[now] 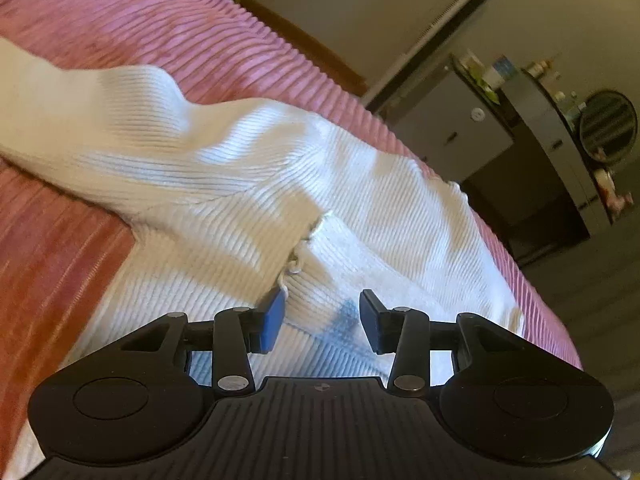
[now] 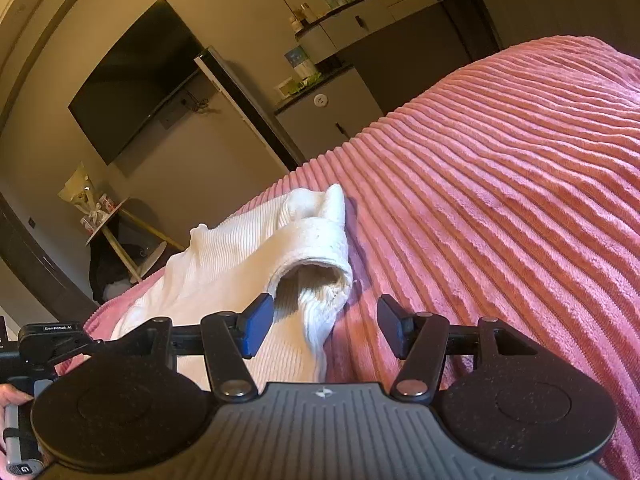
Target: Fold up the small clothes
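A white ribbed knit garment (image 1: pixel 208 168) lies on the pink ribbed bedspread (image 1: pixel 140 20). One sleeve stretches away to the upper left, and a frayed edge with loose threads (image 1: pixel 304 240) crosses its middle. My left gripper (image 1: pixel 322 320) is open just above the garment's body, and nothing is between its pads. In the right wrist view the garment (image 2: pixel 240 256) shows as a bunched heap with an open cuff (image 2: pixel 316 276) facing me. My right gripper (image 2: pixel 324 328) is open, low over the cuff end and the bedspread (image 2: pixel 500 200), holding nothing.
The bed edge runs diagonally in both views, with dark floor (image 1: pixel 592 300) beyond it. Cabinets with bottles (image 1: pixel 500 128) and a round mirror (image 1: pixel 608 124) stand by the wall. A wall TV (image 2: pixel 132 80) and a small round side table (image 2: pixel 108 220) show in the right wrist view.
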A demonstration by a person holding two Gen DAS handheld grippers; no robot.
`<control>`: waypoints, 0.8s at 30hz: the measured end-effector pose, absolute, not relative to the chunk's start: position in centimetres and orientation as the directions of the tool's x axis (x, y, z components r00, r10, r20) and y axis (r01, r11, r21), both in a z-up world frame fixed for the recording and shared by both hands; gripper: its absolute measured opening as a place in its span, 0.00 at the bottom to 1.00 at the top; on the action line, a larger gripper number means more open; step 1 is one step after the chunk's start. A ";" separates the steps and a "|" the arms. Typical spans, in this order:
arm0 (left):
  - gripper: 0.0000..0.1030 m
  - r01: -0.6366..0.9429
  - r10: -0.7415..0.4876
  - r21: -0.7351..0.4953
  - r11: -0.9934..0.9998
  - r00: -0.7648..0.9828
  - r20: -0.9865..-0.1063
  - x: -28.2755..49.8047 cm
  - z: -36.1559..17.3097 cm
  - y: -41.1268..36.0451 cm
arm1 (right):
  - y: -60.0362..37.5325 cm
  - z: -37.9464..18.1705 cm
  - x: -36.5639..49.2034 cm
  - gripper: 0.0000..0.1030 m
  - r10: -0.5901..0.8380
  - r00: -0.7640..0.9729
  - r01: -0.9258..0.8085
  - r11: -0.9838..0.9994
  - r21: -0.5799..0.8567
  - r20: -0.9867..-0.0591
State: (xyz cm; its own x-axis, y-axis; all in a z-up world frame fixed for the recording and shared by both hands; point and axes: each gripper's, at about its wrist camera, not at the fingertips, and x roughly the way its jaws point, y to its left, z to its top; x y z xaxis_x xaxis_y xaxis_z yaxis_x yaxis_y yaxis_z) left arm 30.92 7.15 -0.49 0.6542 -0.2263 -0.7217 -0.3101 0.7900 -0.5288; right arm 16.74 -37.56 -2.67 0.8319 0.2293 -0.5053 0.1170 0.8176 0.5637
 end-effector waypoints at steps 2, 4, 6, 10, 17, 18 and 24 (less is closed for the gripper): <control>0.48 -0.311 -0.226 -0.536 0.785 0.662 -0.715 30.6 -0.2 7.5 | -37.8 -2.8 16.8 0.56 0.235 0.832 0.119 0.810 0.575 -0.502; 0.48 -0.318 -0.208 -0.514 0.796 0.654 -0.727 30.2 0.0 7.8 | -37.9 -2.9 16.9 0.56 0.242 0.831 0.120 0.802 0.585 -0.501; 0.48 -0.324 -0.198 -0.503 0.801 0.650 -0.733 29.8 0.0 8.2 | -37.9 -2.9 16.9 0.56 0.248 0.830 0.120 0.796 0.593 -0.500; 0.48 -0.324 -0.246 -0.559 0.763 0.654 -0.715 30.0 -0.7 8.7 | -37.7 -2.9 16.9 0.56 0.254 0.828 0.117 0.793 0.598 -0.499; 0.15 -0.290 -0.261 -0.554 0.780 0.653 -0.711 31.7 -0.7 7.2 | -37.5 -2.6 16.7 0.56 0.246 0.840 0.103 0.802 0.588 -0.483; 0.14 -0.285 -0.258 -0.558 0.780 0.665 -0.700 31.5 -0.3 7.2 | -37.5 -2.6 16.7 0.56 0.247 0.841 0.099 0.805 0.586 -0.481; 0.14 -0.185 -0.166 -0.495 0.849 0.796 -0.583 28.7 5.0 8.0 | -36.7 -2.5 16.7 0.49 0.268 0.838 0.062 0.818 0.572 -0.475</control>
